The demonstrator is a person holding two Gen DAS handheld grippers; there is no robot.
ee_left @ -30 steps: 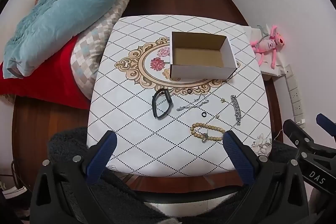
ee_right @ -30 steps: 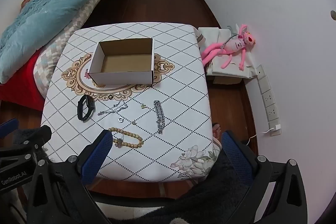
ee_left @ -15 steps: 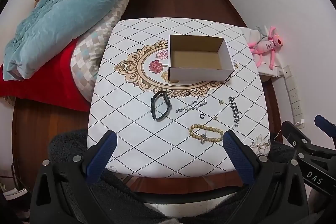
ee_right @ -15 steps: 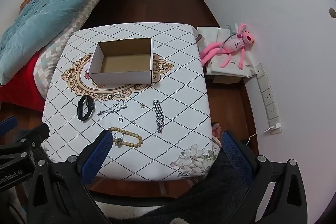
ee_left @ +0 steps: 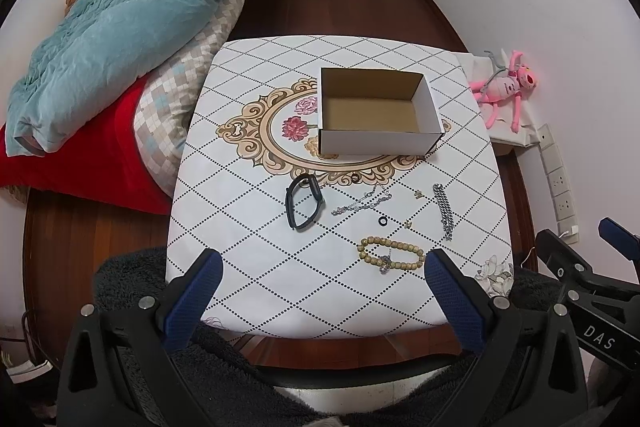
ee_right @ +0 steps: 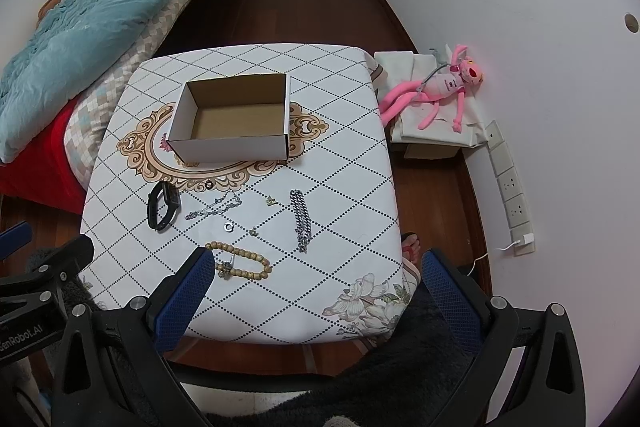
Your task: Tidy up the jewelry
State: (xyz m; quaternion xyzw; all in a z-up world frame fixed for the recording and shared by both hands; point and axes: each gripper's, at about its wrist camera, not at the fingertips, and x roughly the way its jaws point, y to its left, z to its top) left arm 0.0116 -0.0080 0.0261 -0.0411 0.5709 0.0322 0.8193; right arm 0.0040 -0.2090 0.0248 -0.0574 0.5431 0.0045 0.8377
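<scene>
Jewelry is lying loose on the near half of the desk (ee_left: 240, 115), none of it yet in the open cardboard box (ee_left: 378, 147) sitting farther back on the gold medallion print. Pieces: black band (ee_left: 303, 202), thin silver chain (ee_left: 362, 202), heavy silver link chain (ee_left: 444, 211), wooden bead bracelet (ee_left: 390, 254), small black ring (ee_left: 383, 221), a second ring (ee_left: 355, 179) near the box front, two tiny charms (ee_left: 418, 193).

Left claw (ee_left: 320, 291) is hovering over the near desk edge, jaws spread wide, gripping nothing. Right claw (ee_right: 312, 287) likewise: wide open, empty, above the near edge.

Step in hand, judged: approach before the first pick; box is looking empty. Bead bracelet is lying nearest both claws, so it is the likely first target; next move calls for descending and closing on its beads, then carrying it over the box wall.

Room: items are lying apart from each other, leaving approach space. Bed (ee_left: 120, 27) is crowding the desk's left edge; a low stand with a pink plush toy (ee_right: 444, 87) is sitting beside its right edge.
</scene>
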